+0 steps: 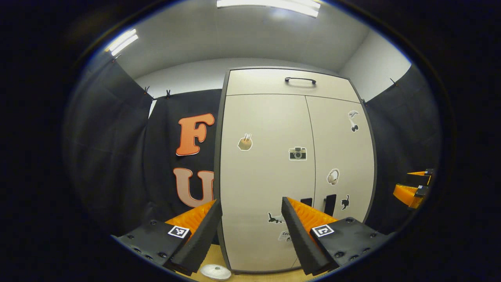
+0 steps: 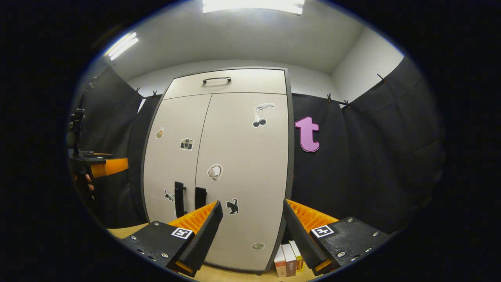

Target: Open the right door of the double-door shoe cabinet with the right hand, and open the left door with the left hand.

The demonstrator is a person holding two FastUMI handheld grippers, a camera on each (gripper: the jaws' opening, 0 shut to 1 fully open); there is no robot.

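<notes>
Left tool [image 1: 250,231]: fingers apart, empty, lower centre, facing left door [image 1: 266,176]. Right tool [image 2: 250,231]: fingers apart, empty, lower centre, facing right door [image 2: 244,176]. Cabinet: both doors shut; two dark handles [image 2: 190,199] side by side at the seam, lower left of centre. Risk: handles sit close, so a tool may catch the wrong one. Bench [image 2: 235,274]: pale wood; books [image 2: 289,260] beside cabinet. Room: black cloth walls, ceiling lights

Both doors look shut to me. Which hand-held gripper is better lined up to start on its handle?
Right, marginally. The right hand-held gripper is open, with the right door's handle just left of its gap. The left hand-held gripper, also open, has the left door's handle partly hidden behind its finger. Both are still short of the cabinet.
</notes>
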